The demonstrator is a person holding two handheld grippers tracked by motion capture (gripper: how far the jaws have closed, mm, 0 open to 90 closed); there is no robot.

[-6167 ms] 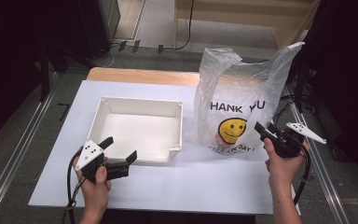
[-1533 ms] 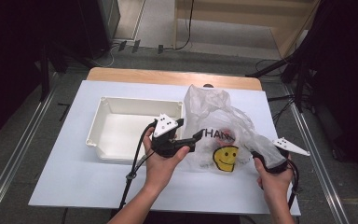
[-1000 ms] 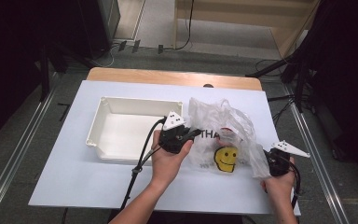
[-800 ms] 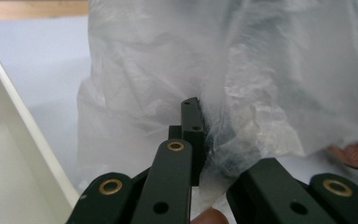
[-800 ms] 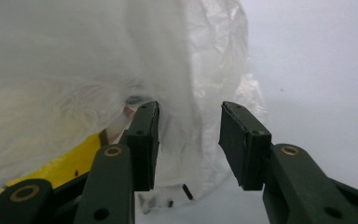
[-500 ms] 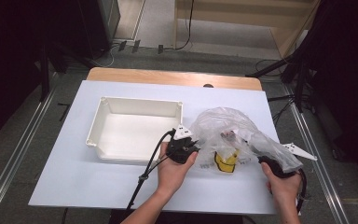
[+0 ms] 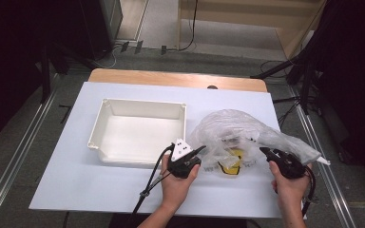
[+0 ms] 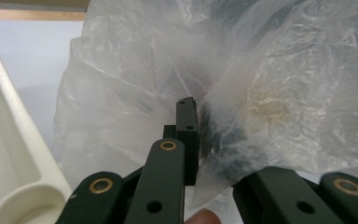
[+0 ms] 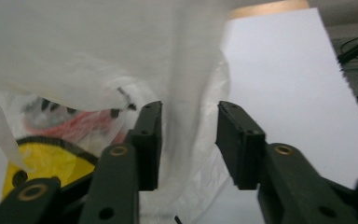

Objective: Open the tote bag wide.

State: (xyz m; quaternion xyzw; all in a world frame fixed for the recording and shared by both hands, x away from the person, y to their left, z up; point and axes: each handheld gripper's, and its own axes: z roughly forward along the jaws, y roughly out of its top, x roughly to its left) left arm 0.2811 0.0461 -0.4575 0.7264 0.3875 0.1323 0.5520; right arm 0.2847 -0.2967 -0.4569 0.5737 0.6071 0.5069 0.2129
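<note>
The plastic bag [image 7: 240, 137] lies crumpled on the counter [image 7: 76, 180], just right of the white tray [image 7: 140, 130], which is bare inside. My left tool [image 7: 197, 153] pinches its near edge to pin it flat; my right tool [image 7: 266, 153] has just been opening, film loose between its jaws.

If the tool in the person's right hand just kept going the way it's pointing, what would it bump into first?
The plastic bag. A fold of it already hangs between the right tool's open jaws, which have just been opening, so it would likely push straight into the crumpled film, towards the yellow print.
</note>
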